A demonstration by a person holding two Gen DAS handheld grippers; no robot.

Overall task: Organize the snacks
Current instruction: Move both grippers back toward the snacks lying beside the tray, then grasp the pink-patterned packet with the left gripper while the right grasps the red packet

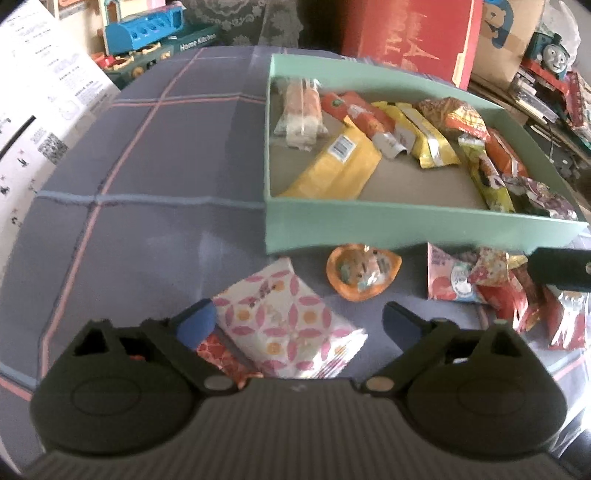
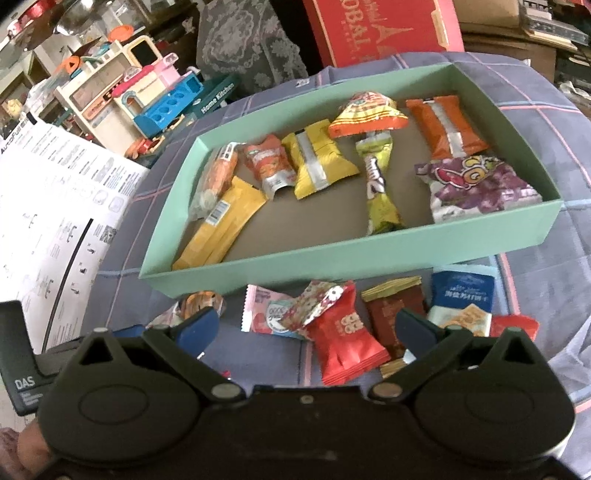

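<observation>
Fingers [image 1: 195, 325] of left gripper [image 1: 295, 321] spread wide, one each side of a white packet with pink floral print [image 1: 291, 325], pads not pressing it. Long axis of packet running from far left to near right, near end cut off behind the gripper body; a red-orange wrapper [image 1: 218, 354] half hidden beneath it. Right gripper [image 2: 306, 328] likewise spread, fingers [image 2: 415, 330] apart over a red packet [image 2: 343, 339], no contact visible. Loose on the checked desk cloth [image 1: 147, 158] just before the box: in right wrist view about seven wrapped snacks, among them one pink sachet [image 2: 262, 310], one brown bar [image 2: 391, 310], one blue packet [image 2: 461, 291]; overlaps make an exact count unsure. Inside one mint-green box [image 2: 332, 254]: eight snacks, including one long yellow bar [image 2: 221, 229] lying diagonally and one purple bag [image 2: 476, 184] at the right end. Beyond: one red carton [image 2: 380, 29], toy kitchen [image 2: 122, 92], printed sheet [image 2: 55, 206].
</observation>
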